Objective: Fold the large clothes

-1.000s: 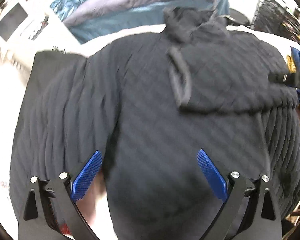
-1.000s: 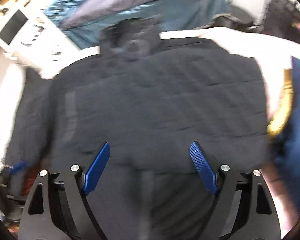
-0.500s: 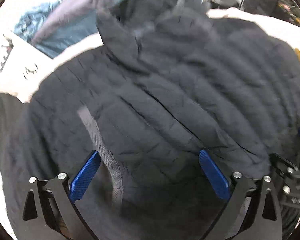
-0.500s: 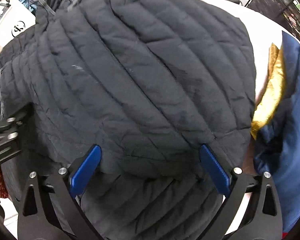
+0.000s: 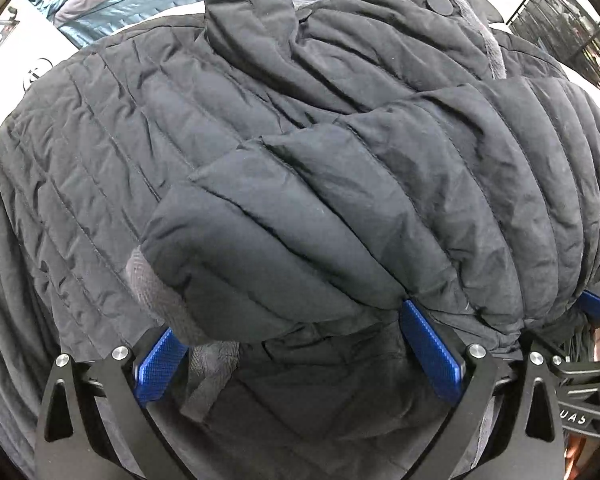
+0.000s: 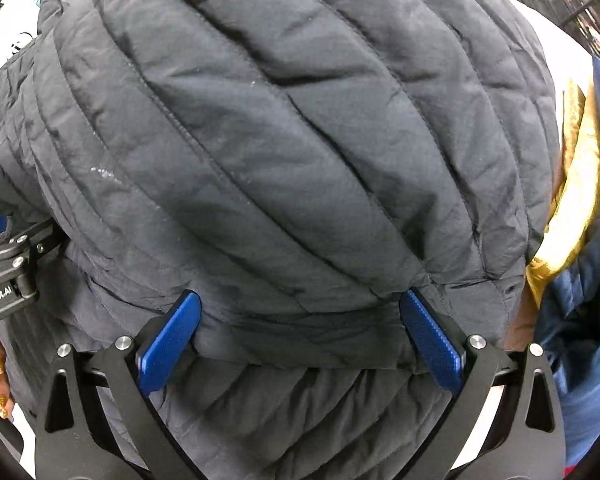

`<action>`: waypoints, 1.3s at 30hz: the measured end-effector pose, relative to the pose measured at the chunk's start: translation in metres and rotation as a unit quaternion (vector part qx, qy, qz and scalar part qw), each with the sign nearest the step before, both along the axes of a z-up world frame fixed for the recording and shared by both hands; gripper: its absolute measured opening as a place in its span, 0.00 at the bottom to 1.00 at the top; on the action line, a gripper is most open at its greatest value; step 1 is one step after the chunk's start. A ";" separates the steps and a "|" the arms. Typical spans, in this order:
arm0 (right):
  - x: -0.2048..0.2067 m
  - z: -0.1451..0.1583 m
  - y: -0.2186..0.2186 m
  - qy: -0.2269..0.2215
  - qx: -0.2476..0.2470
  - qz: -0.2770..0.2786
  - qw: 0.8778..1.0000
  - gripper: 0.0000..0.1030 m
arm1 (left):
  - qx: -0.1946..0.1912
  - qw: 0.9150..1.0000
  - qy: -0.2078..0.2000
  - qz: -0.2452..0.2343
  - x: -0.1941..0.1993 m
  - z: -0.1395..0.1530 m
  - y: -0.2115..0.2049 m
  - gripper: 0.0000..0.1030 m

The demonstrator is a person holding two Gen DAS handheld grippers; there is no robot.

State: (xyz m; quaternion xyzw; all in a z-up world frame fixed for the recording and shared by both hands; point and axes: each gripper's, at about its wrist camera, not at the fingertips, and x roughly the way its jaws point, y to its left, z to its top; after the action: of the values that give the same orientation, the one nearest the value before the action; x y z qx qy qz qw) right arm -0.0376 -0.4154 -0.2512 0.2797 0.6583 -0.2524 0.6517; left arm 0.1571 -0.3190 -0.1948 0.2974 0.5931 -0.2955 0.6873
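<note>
Both grippers have dropped close onto the jacket (image 5: 300,168), which now fills each view. Left gripper (image 5: 296,356) fingers gape wide over its folded sleeve, gripping nothing; right gripper (image 6: 300,344) fingers have just opened fully, straddling the jacket's quilted fold, gold cloth (image 6: 576,184) to its right.

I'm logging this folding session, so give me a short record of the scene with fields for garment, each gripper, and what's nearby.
garment: black quilted jacket, sleeve folded across its body
left gripper: jaws wide open, straddling the folded sleeve's edge, not clamped
right gripper: jaws just opened wide, straddling a padded fold, not clamped
nearby: blue garment with gold lining beside the jacket; teal bedding beyond it
</note>
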 end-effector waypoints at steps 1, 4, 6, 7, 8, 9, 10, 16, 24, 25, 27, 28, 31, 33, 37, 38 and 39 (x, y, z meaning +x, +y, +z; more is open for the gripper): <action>0.000 -0.001 0.002 -0.001 -0.001 0.000 1.000 0.96 | -0.001 1.000 -0.003 0.000 -0.007 0.001 0.001 0.96; -0.014 0.001 0.012 -0.004 -0.013 -0.005 1.000 0.96 | -0.003 1.000 -0.010 0.000 -0.010 0.000 0.000 0.96; -0.013 0.001 0.014 -0.004 -0.017 -0.006 1.000 0.96 | -0.005 1.000 -0.010 0.000 -0.014 -0.002 0.001 0.96; -0.014 0.001 0.014 -0.004 -0.017 -0.006 1.000 0.96 | -0.005 1.000 -0.011 0.001 -0.014 -0.002 0.001 0.96; -0.014 0.000 0.014 -0.005 -0.017 -0.006 1.000 0.96 | -0.009 1.000 -0.012 0.000 -0.015 -0.002 0.001 0.96; -0.014 0.001 0.015 -0.004 -0.017 -0.006 1.000 0.96 | -0.011 1.000 -0.014 -0.001 -0.020 -0.001 0.005 0.96; -0.015 0.000 0.017 -0.006 -0.017 -0.006 1.000 0.96 | -0.015 1.000 -0.017 -0.001 -0.022 -0.001 0.006 0.96; -0.028 0.015 0.030 -0.011 -0.023 -0.007 1.000 0.96 | -0.020 1.000 -0.013 0.006 -0.031 0.011 0.022 0.95; -0.047 0.061 0.052 -0.054 -0.039 -0.017 0.998 0.95 | -0.043 0.998 -0.047 0.011 -0.061 0.045 0.080 0.94; -0.049 0.067 0.059 -0.061 -0.041 -0.011 0.997 0.95 | -0.046 0.998 -0.052 0.012 -0.068 0.049 0.095 0.94; -0.056 0.075 0.075 -0.070 -0.042 0.005 0.997 0.95 | -0.047 0.997 -0.055 0.019 -0.078 0.052 0.121 0.94; -0.058 0.078 0.082 -0.071 -0.041 0.012 0.997 0.95 | -0.047 0.997 -0.054 0.024 -0.083 0.053 0.136 0.94; -0.066 0.080 0.110 -0.075 -0.026 0.035 0.996 0.95 | -0.047 0.997 -0.050 0.044 -0.094 0.055 0.180 0.94; -0.069 0.081 0.127 -0.077 -0.014 0.053 0.996 0.95 | -0.047 0.996 -0.050 0.060 -0.098 0.057 0.205 0.94; -0.070 0.084 0.161 -0.073 0.003 0.097 0.993 0.95 | -0.055 0.991 -0.045 0.118 -0.099 0.063 0.258 0.93; -0.070 0.085 0.169 -0.071 0.005 0.110 0.991 0.95 | -0.057 0.988 -0.044 0.133 -0.098 0.064 0.269 0.93; -0.069 0.085 0.176 -0.070 0.007 0.120 0.990 0.95 | -0.059 0.986 -0.044 0.148 -0.090 0.068 0.278 0.93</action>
State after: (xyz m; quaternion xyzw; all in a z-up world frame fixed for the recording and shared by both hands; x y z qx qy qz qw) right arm -0.1069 -0.2392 -0.1658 0.2202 0.6414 -0.1478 0.7199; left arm 0.0669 -0.0410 -0.1264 0.1776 0.5814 -0.2119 0.7652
